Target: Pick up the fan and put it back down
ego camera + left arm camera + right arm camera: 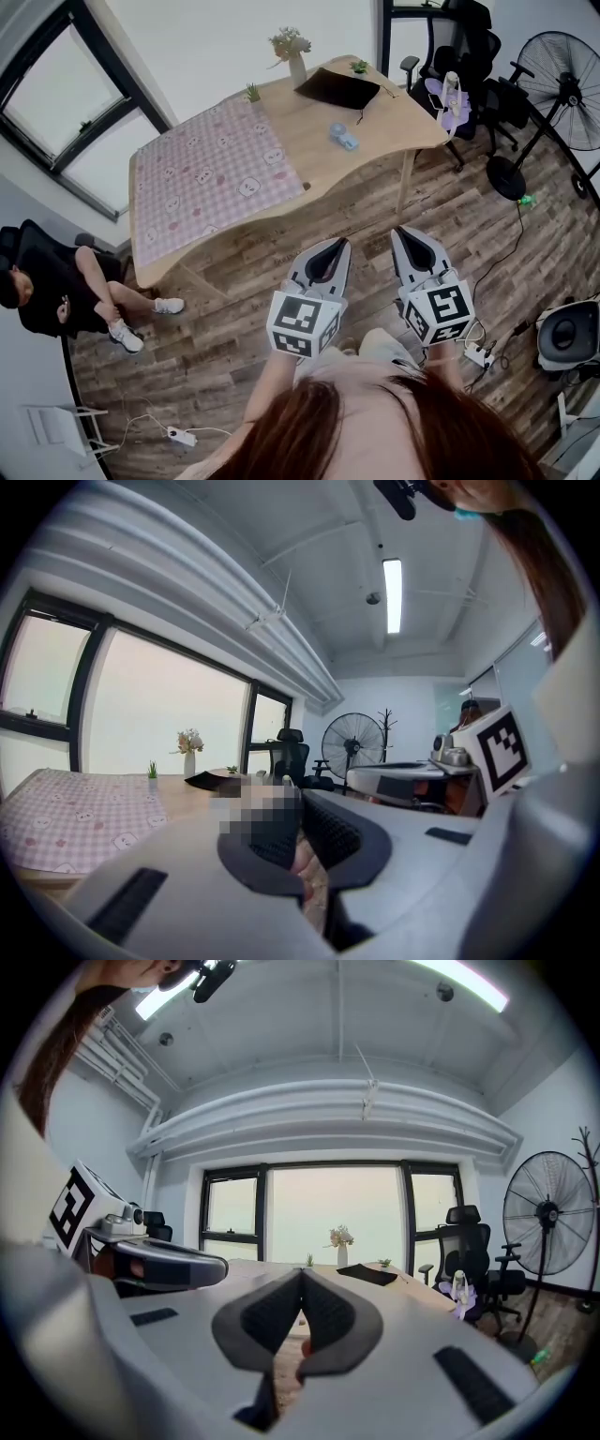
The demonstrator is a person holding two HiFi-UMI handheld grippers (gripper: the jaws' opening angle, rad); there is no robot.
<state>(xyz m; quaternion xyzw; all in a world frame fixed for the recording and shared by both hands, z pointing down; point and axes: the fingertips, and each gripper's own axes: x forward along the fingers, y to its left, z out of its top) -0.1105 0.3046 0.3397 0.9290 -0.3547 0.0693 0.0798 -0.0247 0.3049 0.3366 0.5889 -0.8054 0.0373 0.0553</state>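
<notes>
Nearest you, your left gripper (337,246) and right gripper (403,234) hover over the floor (244,309), both closed and empty, well short of the table (309,169). The small blue fan (343,138) lies past the table's curved near edge, near the pink cloth (202,173); closed jaws would likely shove it, and a low approach could clip that edge. Straight ahead is open; a standing fan (562,89) crowds the far right.

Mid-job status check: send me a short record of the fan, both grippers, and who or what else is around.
fan: small blue fan lying on the table, on bare wood right of the pink cloth
left gripper: fingers together, empty, over the floor short of the table
right gripper: fingers together, empty, beside the left
nearby: standing fan at right; seated person at left
</notes>
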